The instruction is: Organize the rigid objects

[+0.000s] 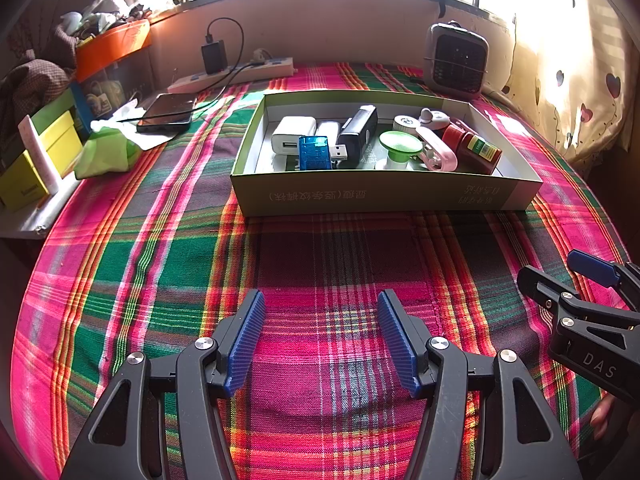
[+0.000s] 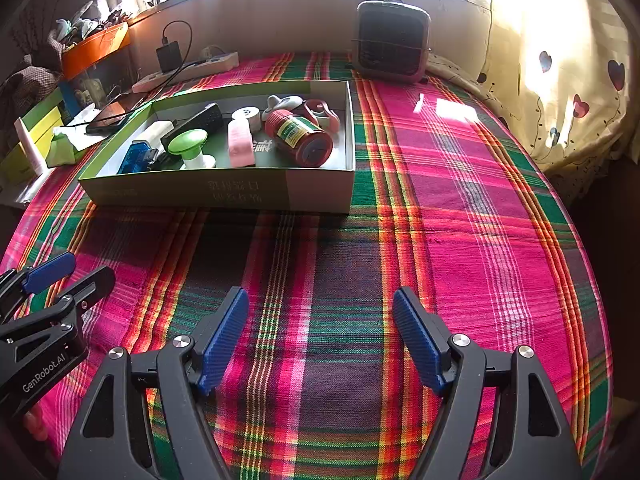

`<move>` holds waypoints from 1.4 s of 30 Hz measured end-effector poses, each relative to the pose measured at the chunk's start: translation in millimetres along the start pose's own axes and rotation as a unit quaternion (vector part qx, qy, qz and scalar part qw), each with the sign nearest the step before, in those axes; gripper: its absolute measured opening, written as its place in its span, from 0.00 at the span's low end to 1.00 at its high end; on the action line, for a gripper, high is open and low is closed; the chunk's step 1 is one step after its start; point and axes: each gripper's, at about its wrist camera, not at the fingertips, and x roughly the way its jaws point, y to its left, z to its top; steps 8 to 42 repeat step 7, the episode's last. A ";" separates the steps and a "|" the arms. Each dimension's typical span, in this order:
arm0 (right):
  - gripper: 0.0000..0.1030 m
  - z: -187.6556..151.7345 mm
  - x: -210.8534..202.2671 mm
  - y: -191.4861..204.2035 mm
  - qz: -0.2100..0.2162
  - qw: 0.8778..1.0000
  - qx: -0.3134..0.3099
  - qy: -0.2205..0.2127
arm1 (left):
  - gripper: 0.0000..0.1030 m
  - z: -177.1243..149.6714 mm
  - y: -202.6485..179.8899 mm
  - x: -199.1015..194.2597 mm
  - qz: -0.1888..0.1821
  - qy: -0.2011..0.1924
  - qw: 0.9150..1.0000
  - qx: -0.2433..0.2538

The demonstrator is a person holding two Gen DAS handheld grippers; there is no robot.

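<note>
We log both claws, left (image 1: 320, 340) and right (image 2: 320, 340), wide, empty; box (image 1: 384, 194) ahead, crowded. Risk: reaching in may topple the red bottle (image 2: 298, 136).

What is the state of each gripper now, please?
Left gripper: open, holding nothing, above the plaid cloth.
Right gripper: open, holding nothing, above the same cloth.

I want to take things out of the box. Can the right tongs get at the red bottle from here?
Probably yes. The right tongs are open and empty, bare cloth lies before the box, and the red bottle lies uncovered at the box's right end.
</note>
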 end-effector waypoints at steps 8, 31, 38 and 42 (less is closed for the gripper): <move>0.73 0.0 -0.1 -0.1 0.000 1.000 0.000 0.000 | 0.57 -0.1 0.6 0.0 0.000 0.000 1.000 0.000; 0.73 0.0 -0.1 -0.1 0.000 1.000 0.000 0.000 | 0.57 -0.1 0.6 0.0 0.000 0.000 1.000 0.000; 0.73 0.0 -0.1 -0.1 0.000 1.000 0.000 0.000 | 0.57 -0.1 0.6 0.0 0.000 0.000 1.000 0.000; 0.73 0.0 -0.1 -0.1 0.000 1.000 0.000 0.000 | 0.57 -0.1 0.6 0.0 0.000 0.000 1.000 0.000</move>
